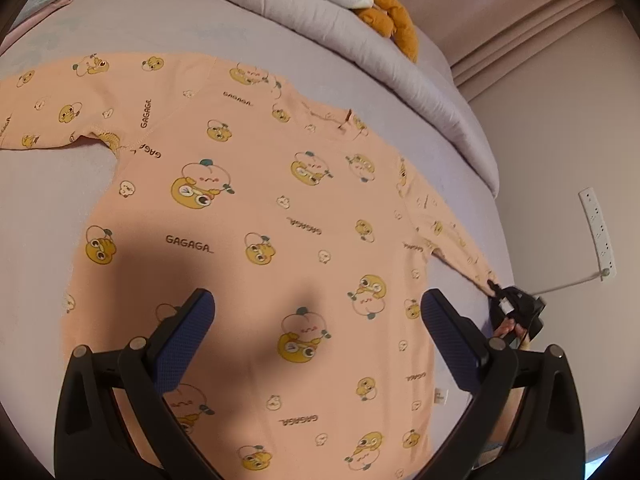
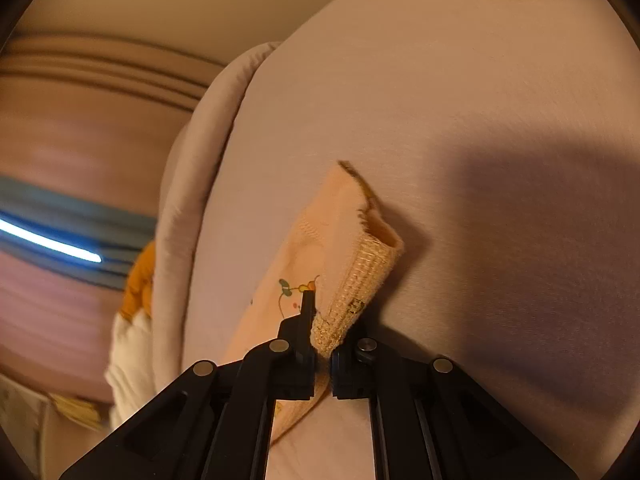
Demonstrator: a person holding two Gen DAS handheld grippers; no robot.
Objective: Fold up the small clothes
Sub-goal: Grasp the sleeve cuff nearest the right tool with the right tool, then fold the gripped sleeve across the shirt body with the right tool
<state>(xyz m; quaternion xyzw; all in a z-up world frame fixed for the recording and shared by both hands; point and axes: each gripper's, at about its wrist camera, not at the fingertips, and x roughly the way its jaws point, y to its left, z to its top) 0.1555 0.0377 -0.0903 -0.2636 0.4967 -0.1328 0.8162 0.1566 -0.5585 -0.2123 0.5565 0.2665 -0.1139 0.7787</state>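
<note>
A small peach long-sleeved shirt printed with yellow cartoon ducks lies spread flat on the lilac bed sheet. My left gripper hovers open above the shirt's lower body, holding nothing. My right gripper shows at the right, shut on the cuff of the shirt's right sleeve, which is pulled out straight. In the right wrist view the right gripper pinches the ribbed sleeve cuff just above the sheet.
A folded lilac duvet and an orange and white plush toy lie at the head of the bed. The bed's right edge is near the held cuff. A white power strip hangs on the wall to the right.
</note>
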